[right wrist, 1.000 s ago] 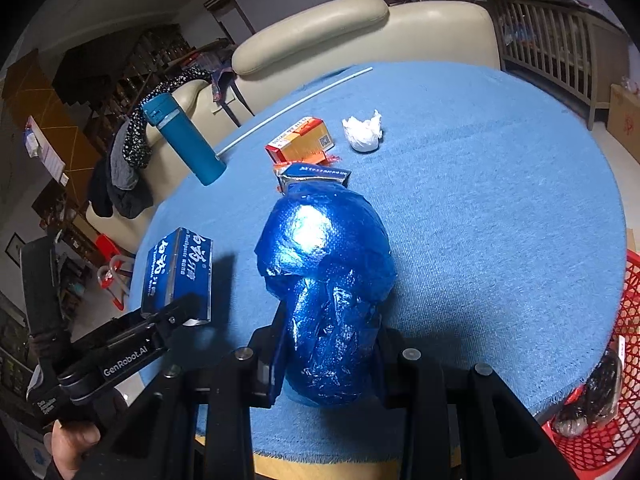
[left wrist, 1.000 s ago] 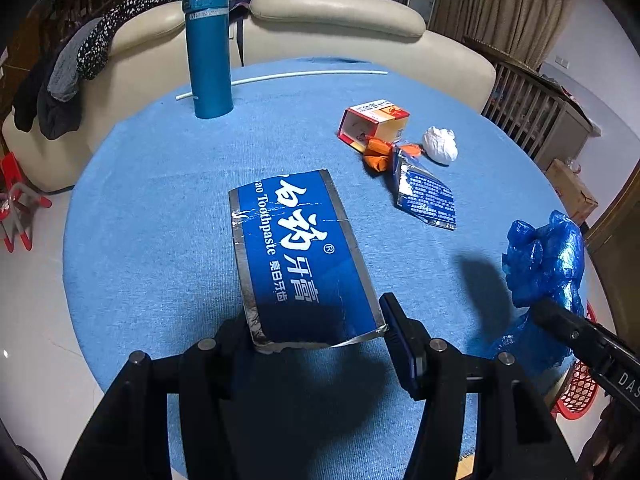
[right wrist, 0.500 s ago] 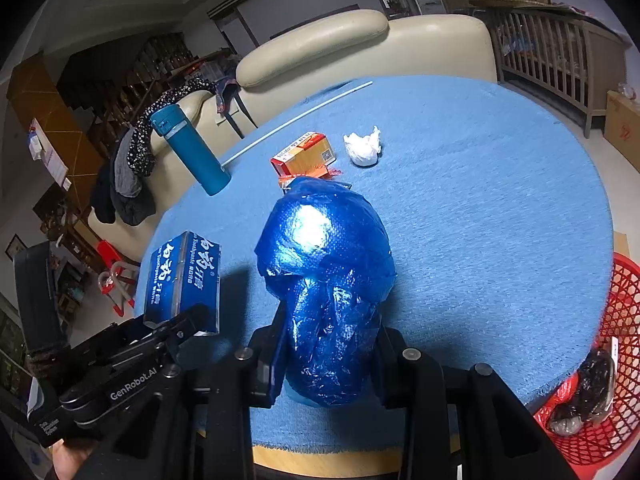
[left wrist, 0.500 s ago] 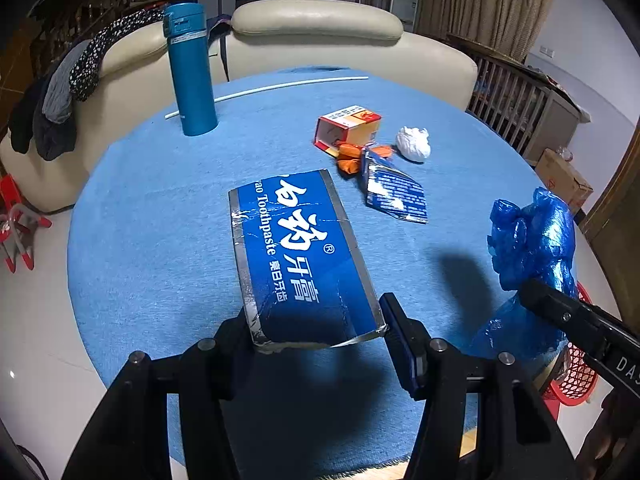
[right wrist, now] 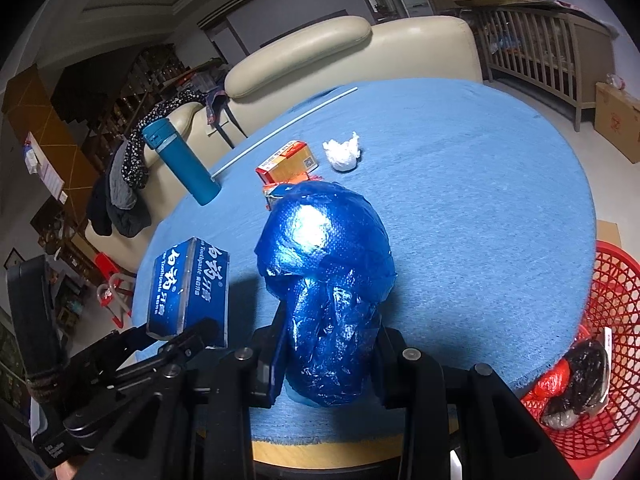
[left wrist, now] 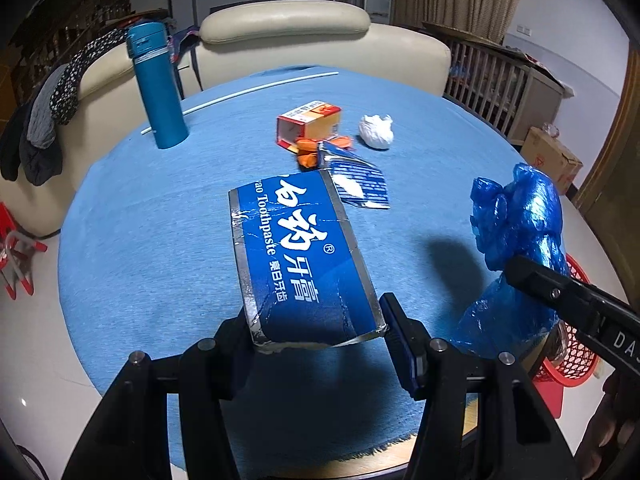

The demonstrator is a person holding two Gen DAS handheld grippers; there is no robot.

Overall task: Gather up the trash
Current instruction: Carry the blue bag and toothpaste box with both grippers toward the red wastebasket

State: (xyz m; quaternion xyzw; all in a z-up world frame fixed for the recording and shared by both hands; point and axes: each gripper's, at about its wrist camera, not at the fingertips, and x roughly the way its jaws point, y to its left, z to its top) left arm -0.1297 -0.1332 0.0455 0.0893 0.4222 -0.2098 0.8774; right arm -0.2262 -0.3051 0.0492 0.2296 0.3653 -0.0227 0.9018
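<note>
Since a second ago both of my loads have drifted toward the near right edge of the table, and more of the red basket shows beside it; my grips have not changed.

My left gripper pinches the near end of the flattened blue toothpaste box, one pad on each long edge, and carries it clear of the blue tablecloth. From the left wrist the box hides the cloth under it and part of the torn blue wrapper beyond its far end.

My right gripper squeezes the crumpled blue plastic bag, jaws pressed into its sides. The bag fills the middle of that view, so the pads are mostly buried in it and the blue wrapper behind shows only as a sliver.

Farther out on the table lie an orange-and-white carton with its open end toward me, orange scraps just in front of it that I cannot identify, and a white crumpled wad to its right. A teal flask stands upright at the far left, with a thin white rod behind it.

The basket, low on the right beside the table, is cut off by the frame; it holds dark and red bagged rubbish I cannot make out.
</note>
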